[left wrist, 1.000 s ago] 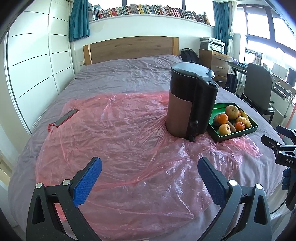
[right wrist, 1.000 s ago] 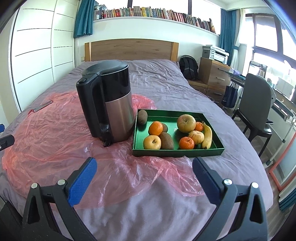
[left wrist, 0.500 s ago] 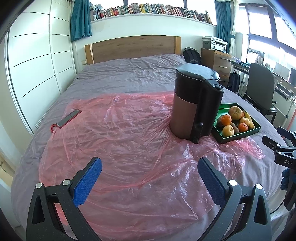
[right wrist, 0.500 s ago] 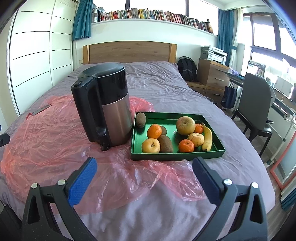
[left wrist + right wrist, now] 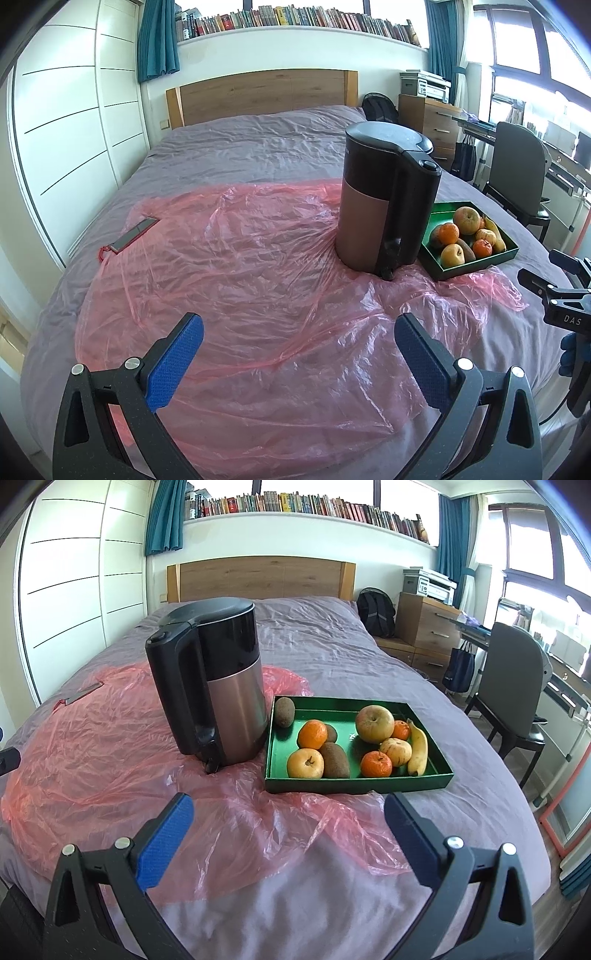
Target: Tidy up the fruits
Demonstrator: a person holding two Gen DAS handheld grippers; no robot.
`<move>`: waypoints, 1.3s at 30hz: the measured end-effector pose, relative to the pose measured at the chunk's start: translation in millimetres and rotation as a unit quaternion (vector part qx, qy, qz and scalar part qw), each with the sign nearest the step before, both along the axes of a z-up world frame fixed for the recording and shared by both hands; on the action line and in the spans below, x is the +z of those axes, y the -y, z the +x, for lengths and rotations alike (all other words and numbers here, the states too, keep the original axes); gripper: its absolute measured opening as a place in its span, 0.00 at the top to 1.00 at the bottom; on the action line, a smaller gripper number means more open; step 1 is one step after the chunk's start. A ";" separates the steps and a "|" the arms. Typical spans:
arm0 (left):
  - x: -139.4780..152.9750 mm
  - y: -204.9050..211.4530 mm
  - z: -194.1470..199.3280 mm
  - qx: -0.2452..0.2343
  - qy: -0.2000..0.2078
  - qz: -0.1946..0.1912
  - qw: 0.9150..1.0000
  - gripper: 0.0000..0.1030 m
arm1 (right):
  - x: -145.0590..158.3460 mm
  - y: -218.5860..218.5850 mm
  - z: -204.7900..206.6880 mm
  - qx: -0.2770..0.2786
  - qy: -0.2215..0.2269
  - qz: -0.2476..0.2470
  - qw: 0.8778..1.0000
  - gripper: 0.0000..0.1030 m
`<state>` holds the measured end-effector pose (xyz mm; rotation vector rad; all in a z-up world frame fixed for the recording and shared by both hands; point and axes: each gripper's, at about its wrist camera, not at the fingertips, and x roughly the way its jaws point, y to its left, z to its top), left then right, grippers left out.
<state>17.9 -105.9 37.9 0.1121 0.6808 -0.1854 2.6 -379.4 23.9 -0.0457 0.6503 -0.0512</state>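
Pink plastic sheet (image 5: 110,738) under kettle (image 5: 214,686), beside fruit tray (image 5: 358,781); both grippers' fingers apart.

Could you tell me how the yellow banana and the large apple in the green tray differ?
The curved yellow banana is long and slim and lies along the right wall of the green tray; the large yellow-red apple is round and sits mid-tray. Both lie untouched.

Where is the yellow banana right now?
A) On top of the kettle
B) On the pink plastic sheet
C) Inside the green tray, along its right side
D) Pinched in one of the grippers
C: the banana lies inside the green tray by its right wall, next to the other fruit, while the left gripper and the right gripper are both open and hold nothing.
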 end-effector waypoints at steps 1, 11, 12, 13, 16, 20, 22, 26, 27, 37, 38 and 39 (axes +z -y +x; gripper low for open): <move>0.1 0.4 -0.3 0.000 0.000 0.001 1.000 0.01 | -0.4 0.2 0.2 0.000 0.000 0.000 1.000 0.00; -2.0 4.2 -2.0 -0.002 -0.001 0.002 1.000 0.01 | -3.1 -0.2 -0.4 0.004 -0.005 -0.001 1.000 0.00; -2.1 4.2 -2.0 -0.001 -0.001 0.001 1.000 0.01 | -3.2 -0.7 -0.4 0.004 -0.006 -0.002 1.000 0.00; -2.4 4.1 -2.0 0.000 -0.001 0.000 1.000 0.01 | -3.3 -0.9 -0.3 0.005 -0.006 -0.001 1.000 0.00; -3.8 3.7 -2.0 0.002 -0.002 0.000 1.000 0.01 | -3.8 -2.1 0.4 0.008 -0.008 -0.003 1.000 0.00; -4.4 3.2 -2.3 0.003 -0.003 -0.003 1.000 0.01 | -4.6 -3.6 2.0 0.010 -0.011 -0.004 1.000 0.00; -3.3 2.8 -3.5 0.001 -0.001 -0.004 1.000 0.01 | -5.0 -4.0 1.8 0.012 -0.012 -0.004 1.000 0.00; -2.9 2.6 -3.8 0.001 -0.002 -0.005 1.000 0.01 | -5.6 -5.1 1.7 0.013 -0.013 -0.004 1.000 0.00; -3.1 2.6 -3.8 0.002 -0.002 -0.005 1.000 0.01 | -5.8 -4.9 1.8 0.014 -0.014 -0.003 1.000 0.00; -4.3 7.3 -6.4 0.000 -0.005 0.000 1.000 0.01 | -6.1 -4.5 1.5 0.013 -0.014 -0.003 1.000 0.00; -4.4 7.5 -6.4 0.001 -0.005 0.000 1.000 0.01 | -6.0 -4.3 1.7 0.014 -0.014 -0.002 1.000 0.00; -4.6 7.7 -6.2 0.002 -0.006 0.000 1.000 0.01 | -6.1 -4.4 1.6 0.014 -0.014 -0.002 1.000 0.00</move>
